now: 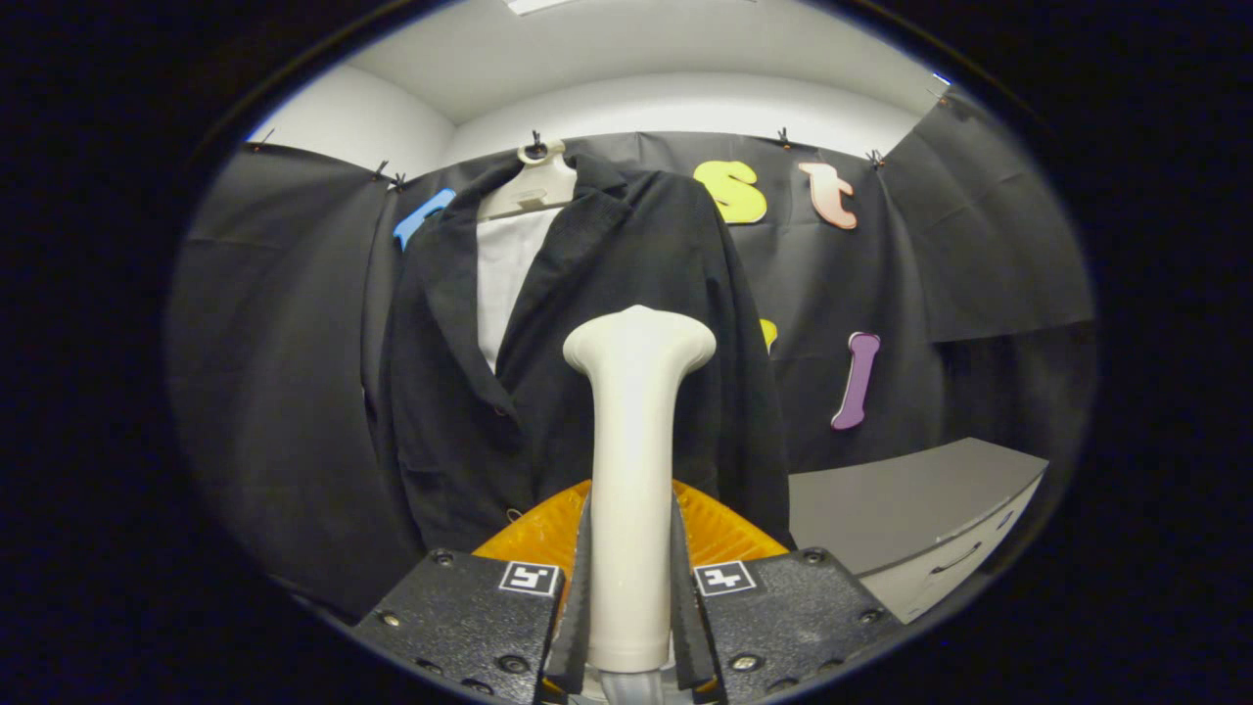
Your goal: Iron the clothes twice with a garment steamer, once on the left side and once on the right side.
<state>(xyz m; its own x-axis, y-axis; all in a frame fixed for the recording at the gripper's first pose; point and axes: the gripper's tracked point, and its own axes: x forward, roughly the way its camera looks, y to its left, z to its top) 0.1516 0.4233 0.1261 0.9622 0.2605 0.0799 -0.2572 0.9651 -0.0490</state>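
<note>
A black jacket (626,294) hangs on a white hanger (533,186) against the booth's cloth wall, with a white lining (504,274) showing between its lapels. My gripper (631,578) is shut on the handle of a cream garment steamer (636,441), which stands upright between the fingers. The steamer's flared head (638,341) points at the jacket's front, over its right half, about mid-chest height. I cannot tell whether the head touches the cloth.
A grey cabinet top (910,490) with a white drawer front (954,563) stands low to the right of the jacket. An orange ribbed part (719,529) sits behind the fingers at the steamer's base. Black cloth hangs on both sides.
</note>
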